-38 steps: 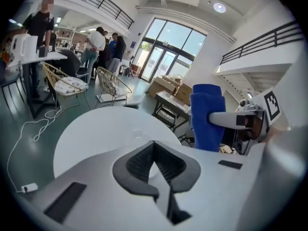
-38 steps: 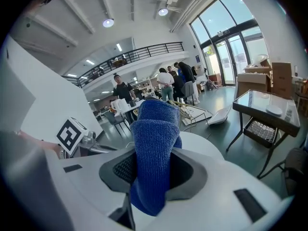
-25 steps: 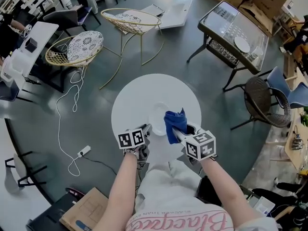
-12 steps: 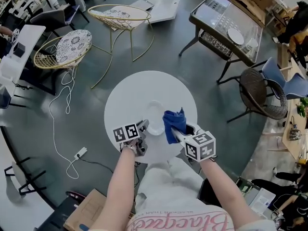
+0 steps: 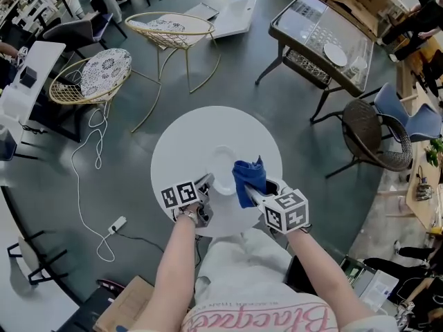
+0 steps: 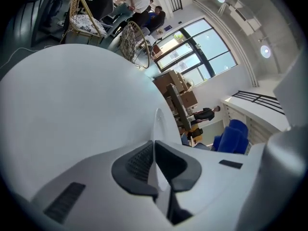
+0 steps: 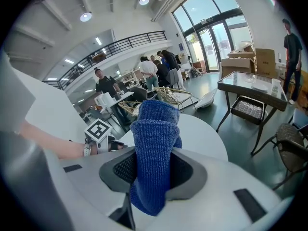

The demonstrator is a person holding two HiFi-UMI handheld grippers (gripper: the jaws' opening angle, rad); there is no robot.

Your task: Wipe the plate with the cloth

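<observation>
1. The left tongs [image 5: 205, 183] are pinching shut on the near-left rim of the plate [image 5: 226, 163], which is sitting on the white surface [image 5: 187, 133].
2. The right tongs [image 5: 257, 189] are clamping the blue cloth [image 5: 248, 174], which is bunching up at the plate's right edge.
3. The plate is likely stiff, slick and breakable, so the rim seems the best place to hold it. The cloth is soft and light, and any fold would serve for gripping.

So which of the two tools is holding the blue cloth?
The right tool, shut on the cloth; the left tool instead grips the rim of the white plate.
</observation>
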